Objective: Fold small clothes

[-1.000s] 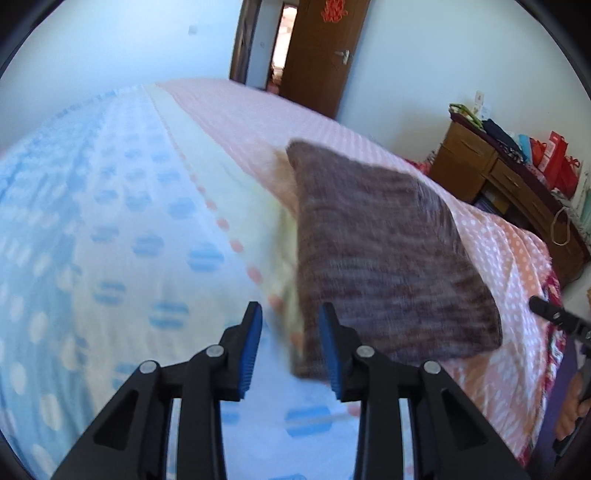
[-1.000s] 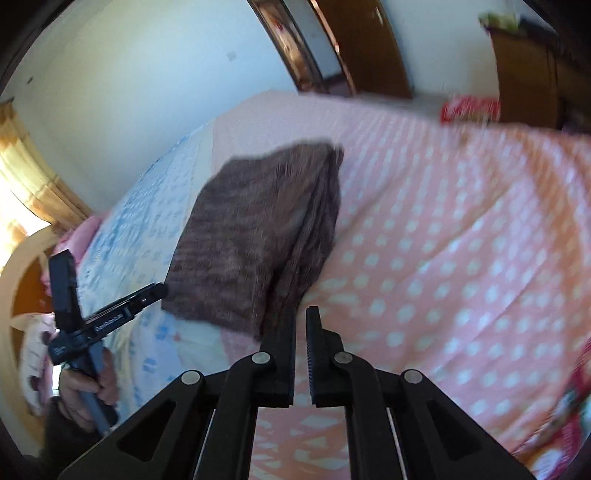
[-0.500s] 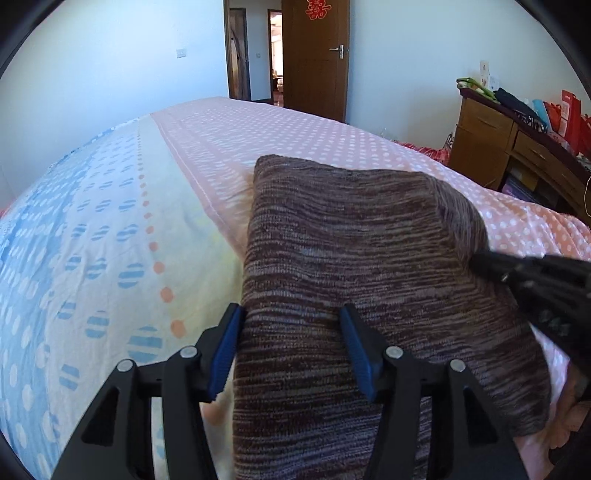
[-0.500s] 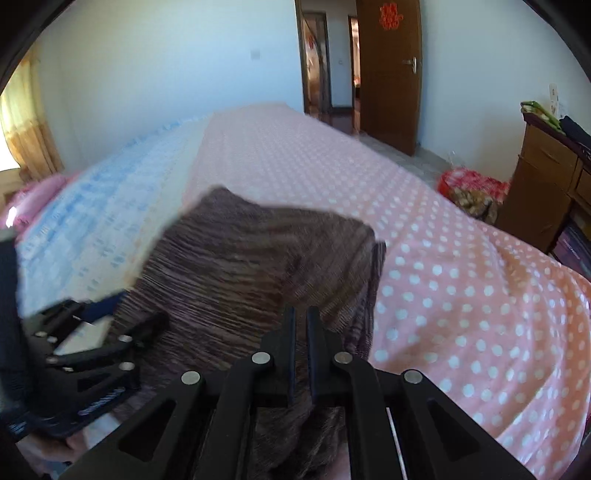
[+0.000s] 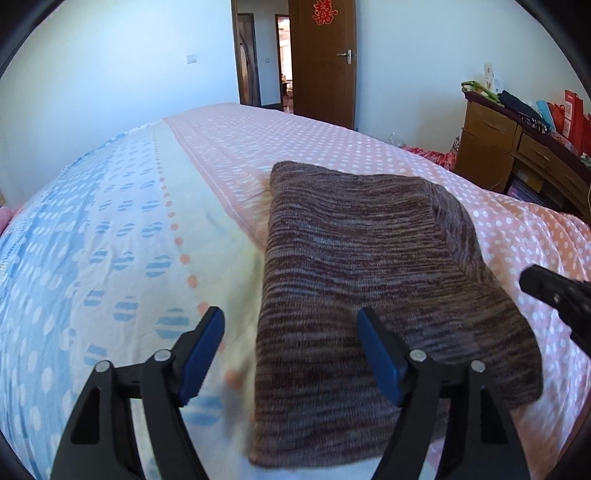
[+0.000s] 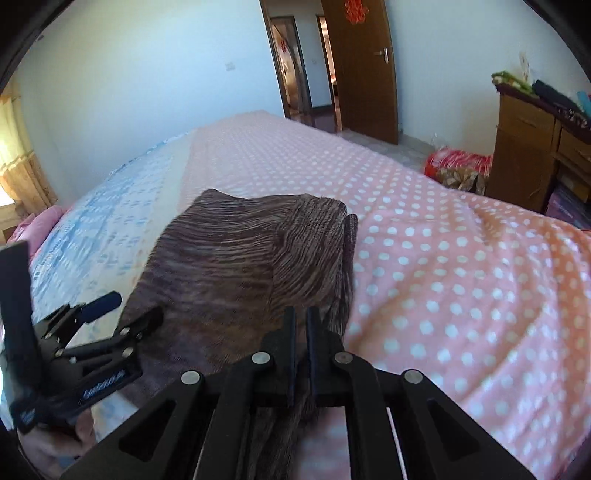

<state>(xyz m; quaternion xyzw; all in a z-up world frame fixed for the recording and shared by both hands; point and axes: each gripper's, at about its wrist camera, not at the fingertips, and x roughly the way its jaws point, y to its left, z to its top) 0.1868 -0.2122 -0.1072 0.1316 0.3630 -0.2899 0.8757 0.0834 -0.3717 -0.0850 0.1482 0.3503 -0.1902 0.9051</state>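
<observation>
Ribbed brown knit garment (image 5: 369,266), folded rect., on dotted bedspread (image 5: 110,240).

door (image 5: 325,62): red paper double-happiness sign 囍 (image 5: 324,13) | left hand-held gripper (image 6: 122,308): white lettering on its side, too blurred to read

A brown and grey striped knit garment (image 5: 369,280) lies folded into a thick rectangle on the bed (image 5: 147,221), across the seam between the pink dotted and the pale yellow cloth; stacked layers show along its right-hand edge (image 6: 345,258).
</observation>
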